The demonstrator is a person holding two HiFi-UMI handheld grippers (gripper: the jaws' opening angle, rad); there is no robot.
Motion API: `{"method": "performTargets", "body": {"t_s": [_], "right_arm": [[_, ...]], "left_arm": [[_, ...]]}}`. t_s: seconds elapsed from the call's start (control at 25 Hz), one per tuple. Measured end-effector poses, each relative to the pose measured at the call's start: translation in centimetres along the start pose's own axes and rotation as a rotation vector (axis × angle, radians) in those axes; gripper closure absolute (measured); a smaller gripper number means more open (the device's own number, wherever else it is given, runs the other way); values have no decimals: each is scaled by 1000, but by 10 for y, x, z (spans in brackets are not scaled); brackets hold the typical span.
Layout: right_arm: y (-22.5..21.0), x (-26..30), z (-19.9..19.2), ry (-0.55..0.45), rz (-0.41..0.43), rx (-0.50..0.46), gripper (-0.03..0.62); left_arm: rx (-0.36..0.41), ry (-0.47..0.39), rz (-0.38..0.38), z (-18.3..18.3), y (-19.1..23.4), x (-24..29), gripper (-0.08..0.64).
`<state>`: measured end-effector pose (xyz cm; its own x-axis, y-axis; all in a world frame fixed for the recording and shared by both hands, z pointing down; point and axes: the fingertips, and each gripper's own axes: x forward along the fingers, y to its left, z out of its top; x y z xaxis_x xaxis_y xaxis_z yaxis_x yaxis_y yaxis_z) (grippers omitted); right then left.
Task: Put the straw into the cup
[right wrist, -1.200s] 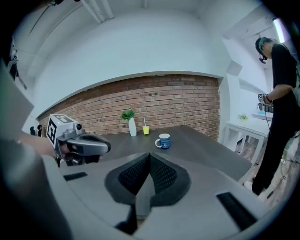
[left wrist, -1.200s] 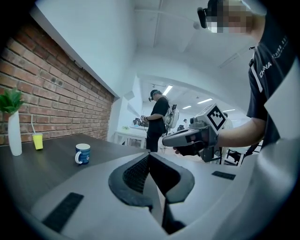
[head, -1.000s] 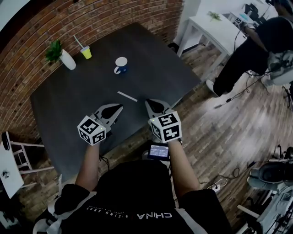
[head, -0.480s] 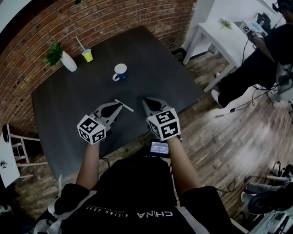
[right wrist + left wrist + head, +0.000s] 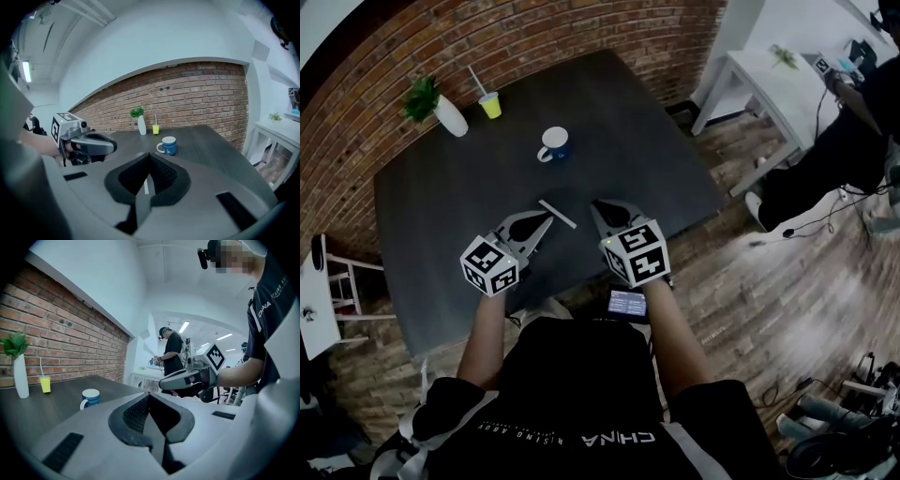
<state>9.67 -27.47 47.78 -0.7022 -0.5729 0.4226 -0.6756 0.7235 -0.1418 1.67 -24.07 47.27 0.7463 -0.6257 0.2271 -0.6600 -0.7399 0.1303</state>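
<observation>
Straw (image 5: 557,214) flat on the dark table (image 5: 431,216), not yet picked up.
It lies between the tips of the left gripper (image 5: 546,221) and the right gripper (image 5: 598,208). Both have their jaws pressed together on nothing. The blue mug (image 5: 553,144) stands farther back, and a yellow cup (image 5: 490,105) and a white vase (image 5: 450,117) stand near the brick wall.
</observation>
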Motion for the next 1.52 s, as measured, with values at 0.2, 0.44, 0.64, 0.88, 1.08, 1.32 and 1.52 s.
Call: {"method": "performTargets", "body": {"t_s": [0.2,0.44,0.64,0.88,1.08,1.32,1.52], "right_arm": [[6,7,-1,0,18,8,584],[17,17,7,-10,28,8,584],[16,17,7,-5,26,-6,584],[14,14,6,1,18,-21,584],[11,13,4,6,16,-22,584],[9,16,4,11,24,-22,584],[12,23,2,20,55,-17,584]], "left_arm": [[-4,20,1,-6,0,-7,557],[2,19,2,-3,12,-14,557],[2,16,-8,-3,10,-10,557],[0,24,-6,-5,9,-6,557],[-4,19,-10,-6,7,-4,557],[28,35,-11,-3,6,-1,557],[17,26,-14,-5,7,0,557]]}}
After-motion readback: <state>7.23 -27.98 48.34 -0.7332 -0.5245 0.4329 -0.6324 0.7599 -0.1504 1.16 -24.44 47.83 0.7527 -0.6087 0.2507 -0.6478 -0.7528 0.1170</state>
